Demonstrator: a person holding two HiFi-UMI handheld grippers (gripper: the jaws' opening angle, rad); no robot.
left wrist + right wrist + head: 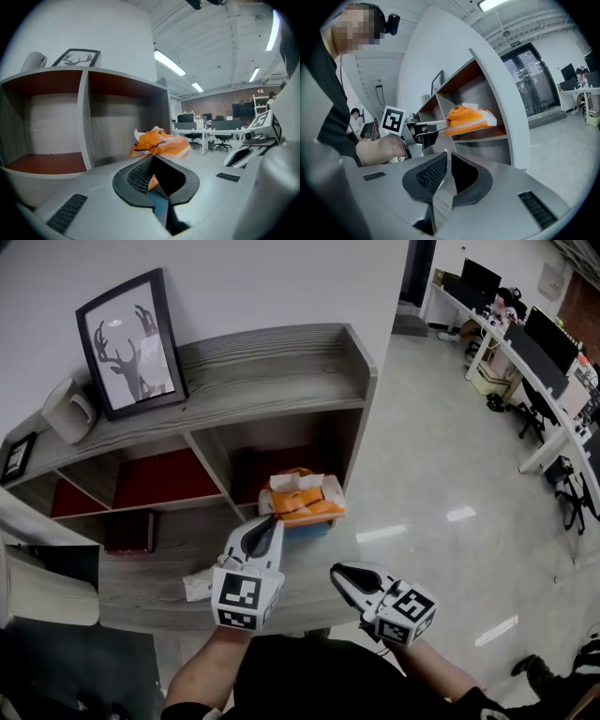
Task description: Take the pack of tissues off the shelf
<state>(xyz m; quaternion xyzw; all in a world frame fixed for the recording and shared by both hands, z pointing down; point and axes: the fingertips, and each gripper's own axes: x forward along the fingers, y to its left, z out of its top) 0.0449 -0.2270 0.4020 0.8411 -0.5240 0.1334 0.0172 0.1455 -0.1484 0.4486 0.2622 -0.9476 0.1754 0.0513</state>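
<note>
The orange and white pack of tissues is at the mouth of the grey shelf's lower right compartment. My left gripper is shut on the pack's near edge. In the left gripper view a strip of orange wrapper sits between the closed pads, and the rest of the pack bulges just beyond them. The right gripper view shows the left gripper pinching the pack at its left end, just over the compartment's board. My right gripper hangs shut and empty, to the right of the pack and nearer to me.
A framed deer picture, a white object and a small frame stand on the shelf top. A dark book lies in a left compartment, crumpled white paper on the low ledge. Office desks line the far right.
</note>
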